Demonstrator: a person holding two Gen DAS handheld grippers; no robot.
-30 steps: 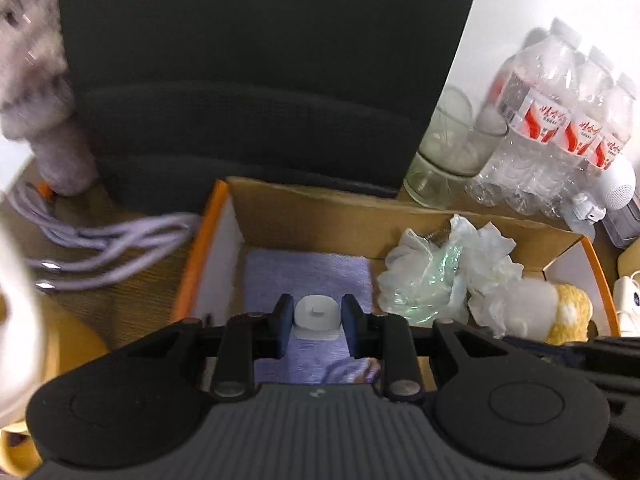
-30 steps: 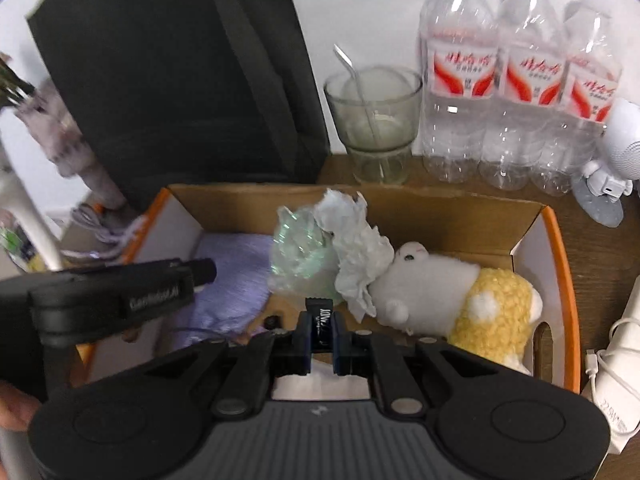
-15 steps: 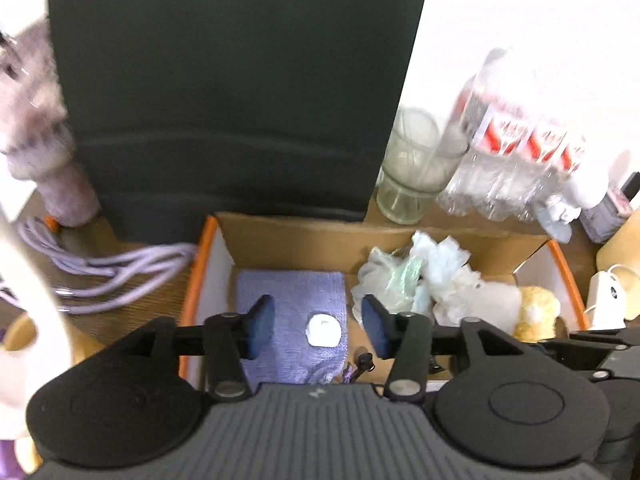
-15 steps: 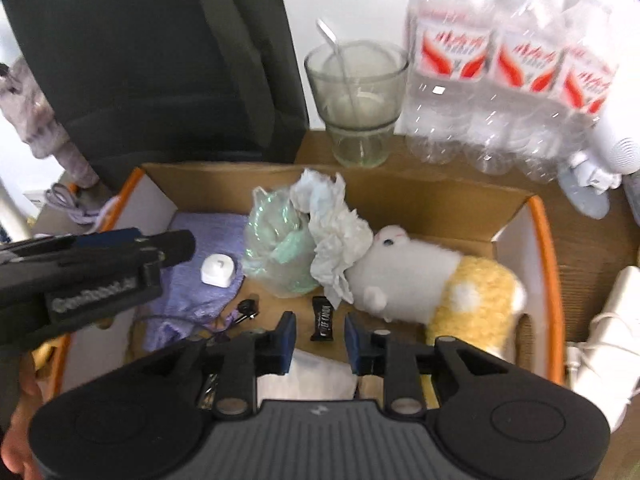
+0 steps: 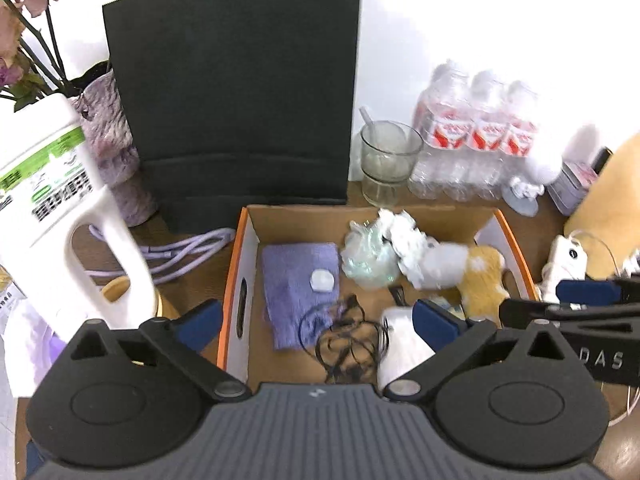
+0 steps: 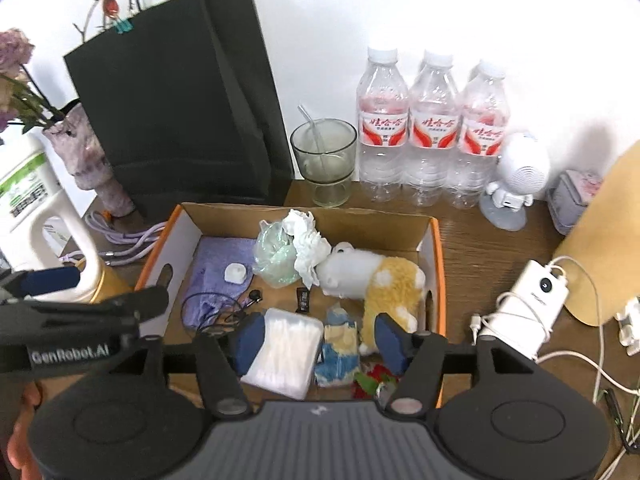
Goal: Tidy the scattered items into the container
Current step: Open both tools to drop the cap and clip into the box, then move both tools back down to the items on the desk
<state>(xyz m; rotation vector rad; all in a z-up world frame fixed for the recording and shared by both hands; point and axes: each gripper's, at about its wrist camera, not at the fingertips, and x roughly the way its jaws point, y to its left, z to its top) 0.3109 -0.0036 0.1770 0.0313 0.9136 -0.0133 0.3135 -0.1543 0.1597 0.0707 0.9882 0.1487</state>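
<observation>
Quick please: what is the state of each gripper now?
Left gripper: jaws opening wide, holding nothing.
Right gripper: jaws opening, holding nothing.

Both tongs point steeply downward, the left tongs point(image 5: 318, 322) and right tongs point(image 6: 318, 340) opening, gripping nothing.

Beyond the fingers stand a black paper bag point(image 6: 180, 92), a glass cup point(image 6: 325, 160) with a straw and 3 water bottles point(image 6: 432, 132), while right of them lie a white charger point(image 6: 528, 300) and a round white speaker point(image 6: 516, 172).
</observation>
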